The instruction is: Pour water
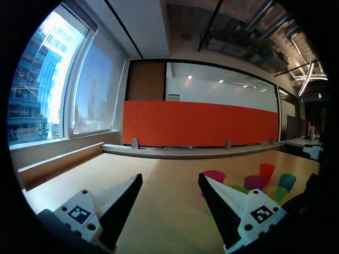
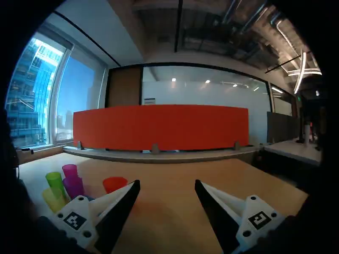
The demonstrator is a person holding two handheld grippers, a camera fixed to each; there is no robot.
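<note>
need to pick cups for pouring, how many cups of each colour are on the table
pink cup: 1
red cup: 1
purple cup: 1
blue cup: 1
green cup: 1
yellow cup: 1
total: 6 cups

Orange divider (image 1: 199, 123) behind wooden table (image 1: 169, 194), window (image 1: 42, 84), possibly grey partition (image 2: 280, 127)

Left gripper view: lower half of magenta cup (image 1: 214, 175) hidden behind a finger (image 1: 220, 203) of left gripper (image 1: 169, 180). Green cup (image 1: 240, 188) mostly hidden there too, just a rim. Bottom of yellow-green cup (image 1: 279, 194) covered likewise. Dark blur (image 1: 311, 194) at right edge, unidentifiable. Finger bases cut off at bottom.

Right gripper view: base of red cup (image 2: 114, 183) hidden behind a finger (image 2: 114, 207) of right gripper (image 2: 166, 184). Blue sliver (image 2: 87, 197) beside it, too little to identify. Cup contents unreadable in both. Desk clutter (image 2: 308, 131) far right, too small.
</note>
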